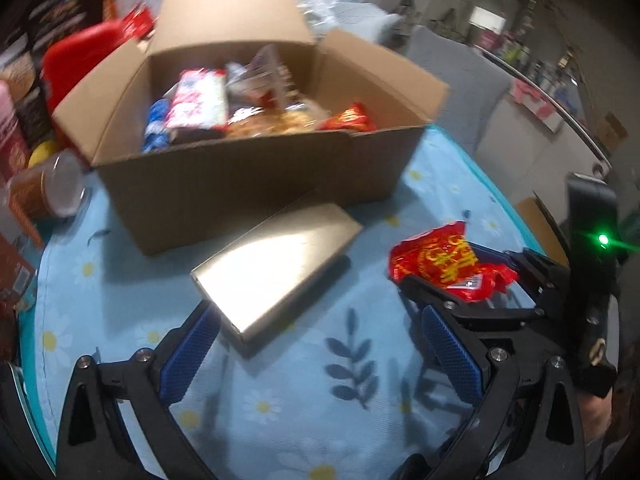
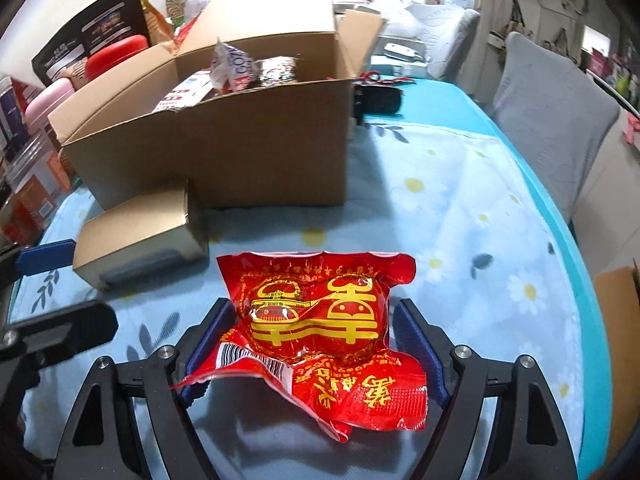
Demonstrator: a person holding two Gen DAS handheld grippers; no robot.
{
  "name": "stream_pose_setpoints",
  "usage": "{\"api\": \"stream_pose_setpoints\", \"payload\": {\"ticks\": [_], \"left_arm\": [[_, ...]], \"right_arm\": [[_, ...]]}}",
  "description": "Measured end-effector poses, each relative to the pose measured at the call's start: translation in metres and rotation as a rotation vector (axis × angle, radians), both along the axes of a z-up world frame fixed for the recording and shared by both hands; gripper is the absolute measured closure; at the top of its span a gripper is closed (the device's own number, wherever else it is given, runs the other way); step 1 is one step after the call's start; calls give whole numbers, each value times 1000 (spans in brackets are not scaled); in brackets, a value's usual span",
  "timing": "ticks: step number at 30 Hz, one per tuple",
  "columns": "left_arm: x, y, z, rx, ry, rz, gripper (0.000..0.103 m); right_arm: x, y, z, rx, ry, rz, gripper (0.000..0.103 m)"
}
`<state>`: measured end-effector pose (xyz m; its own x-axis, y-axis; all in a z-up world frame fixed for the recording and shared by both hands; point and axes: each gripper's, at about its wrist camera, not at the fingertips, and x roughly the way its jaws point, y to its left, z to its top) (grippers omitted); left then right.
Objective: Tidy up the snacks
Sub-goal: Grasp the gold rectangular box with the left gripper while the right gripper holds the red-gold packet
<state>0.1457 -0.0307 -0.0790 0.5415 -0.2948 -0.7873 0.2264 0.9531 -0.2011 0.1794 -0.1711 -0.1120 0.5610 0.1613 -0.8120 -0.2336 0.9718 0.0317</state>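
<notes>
Two wrist views, steeply down, close — both on the cardboard box (image 1: pixel 240 176) and gold box (image 2: pixel 136 236).

Glossy plastic snack packet (image 2: pixel 320 332); matt cardboard box (image 2: pixel 224 152)

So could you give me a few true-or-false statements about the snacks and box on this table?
1. The cardboard box already holds snacks. True.
2. The red packet sits between the right gripper fingers. True.
3. The gold box is inside the cardboard box. False: it lies on the tablecloth in front.
4. The left gripper clamps the gold box. False: its jaws stand open.
5. The cardboard box is closed. False: its flaps are open.
</notes>
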Motion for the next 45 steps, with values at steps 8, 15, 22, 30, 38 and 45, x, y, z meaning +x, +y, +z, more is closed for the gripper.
{"api": "stream_pose_setpoints", "payload": {"ticks": [8, 15, 22, 30, 38, 45], "left_arm": [[3, 6, 21, 120, -163, 26, 0], [34, 6, 5, 144, -124, -28, 0], [43, -6, -17, 206, -62, -66, 32], [26, -13, -15, 222, -56, -77, 53], [3, -6, -14, 186, -12, -39, 59], [-26, -3, -13, 164, 17, -18, 59]], "right_arm": [[-13, -16, 0, 30, -7, -8, 21], [-15, -12, 1, 28, -15, 11, 21], [-15, -11, 0, 25, -14, 11, 21], [-20, -13, -4, 32, -9, 12, 22], [-40, -10, -3, 41, -7, 38, 22], [-64, -10, -2, 46, -1, 60, 22]]}}
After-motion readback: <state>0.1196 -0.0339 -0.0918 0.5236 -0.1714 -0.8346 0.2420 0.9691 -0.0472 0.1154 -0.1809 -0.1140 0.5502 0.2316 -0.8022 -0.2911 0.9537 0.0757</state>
